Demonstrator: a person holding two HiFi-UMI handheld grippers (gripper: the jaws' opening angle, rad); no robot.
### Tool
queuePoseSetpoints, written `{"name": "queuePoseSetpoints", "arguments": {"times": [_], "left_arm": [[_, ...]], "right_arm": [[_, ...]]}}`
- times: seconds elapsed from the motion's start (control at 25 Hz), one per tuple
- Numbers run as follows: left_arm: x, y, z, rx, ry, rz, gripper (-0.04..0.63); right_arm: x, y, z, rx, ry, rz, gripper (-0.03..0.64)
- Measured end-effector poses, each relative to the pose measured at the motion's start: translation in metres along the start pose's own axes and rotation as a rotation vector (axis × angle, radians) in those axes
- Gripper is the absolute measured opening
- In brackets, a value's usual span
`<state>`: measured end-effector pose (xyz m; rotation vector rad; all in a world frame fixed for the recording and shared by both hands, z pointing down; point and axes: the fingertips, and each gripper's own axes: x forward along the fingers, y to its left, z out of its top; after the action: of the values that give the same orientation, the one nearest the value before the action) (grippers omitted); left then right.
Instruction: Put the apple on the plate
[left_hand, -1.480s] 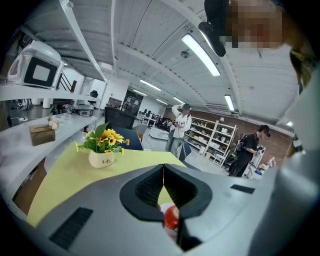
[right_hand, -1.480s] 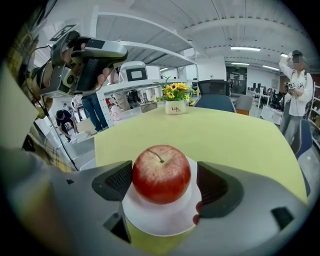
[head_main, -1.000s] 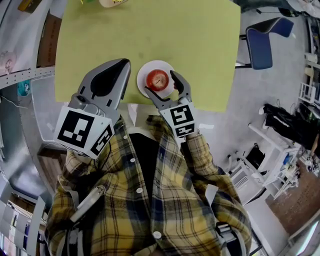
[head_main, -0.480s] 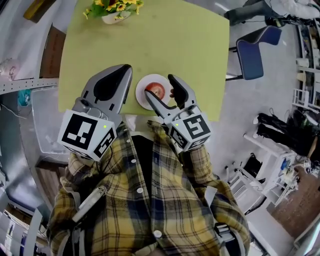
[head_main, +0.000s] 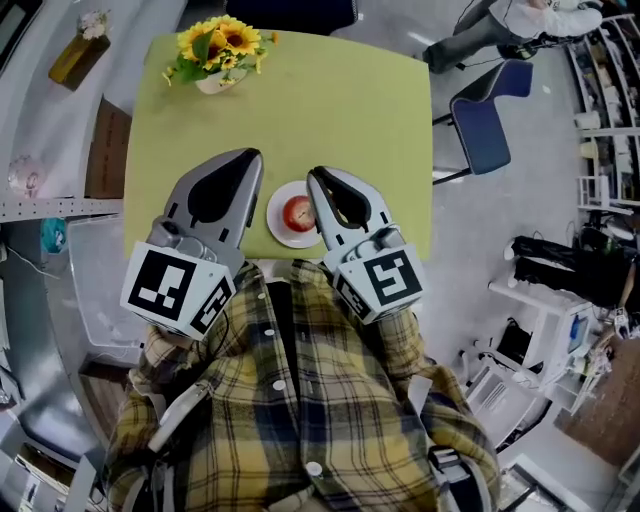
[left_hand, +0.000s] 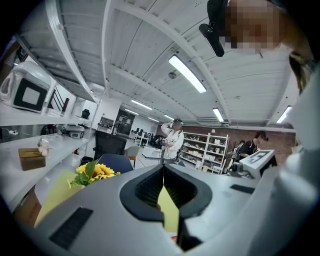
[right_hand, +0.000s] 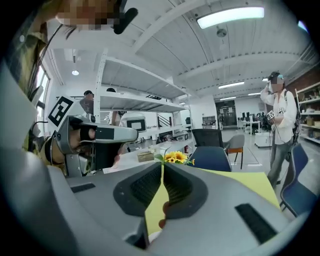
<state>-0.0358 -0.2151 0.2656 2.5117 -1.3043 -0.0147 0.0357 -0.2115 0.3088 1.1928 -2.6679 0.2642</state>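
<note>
Red and round, the red apple (head_main: 298, 212) sat squarely on the small round white plate (head_main: 277, 228), dead centre of it and touched by nothing. That was the job as asked, and by my reading it was done: fruit on dish, dish at the six o'clock edge of the yellow-green tabletop (head_main: 340, 110).

At three o'clock of the apple came the right gripper (head_main: 318, 178), its grey body crossing the plate's rim in the head view. Its jaws had just been closing and now stood pressed together, tip against tip, with nothing between them. Its own view confirmed it (right_hand: 163, 166): only a sliver of table and a speck of red showed through the slot below the tips, far beneath.

Over at nine o'clock of the plate, the left gripper (head_main: 248, 158) was likewise closed and empty, with its own view showing the pads meeting at the tips (left_hand: 163, 167) and only tabletop behind.

Further out, a pot of sunflowers (head_main: 215, 45) stood at eleven o'clock near the far corner, well apart from the plate. A blue chair (head_main: 480, 125) waited off the table at two o'clock. At six o'clock, the yellow plaid shirt (head_main: 300, 400) filled the foreground.

What was left? Nothing I could see beyond drawing both tools back.
</note>
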Motion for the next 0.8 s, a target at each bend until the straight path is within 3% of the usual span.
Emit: {"name": "queuePoseSetpoints", "arguments": {"times": [0.8], "left_arm": [[0.007,-0.013,0.015,0.019,-0.013,-0.047,0.009]], "right_arm": [[-0.010,-0.014,0.023,0.009,0.003,-0.048,-0.005]]}}
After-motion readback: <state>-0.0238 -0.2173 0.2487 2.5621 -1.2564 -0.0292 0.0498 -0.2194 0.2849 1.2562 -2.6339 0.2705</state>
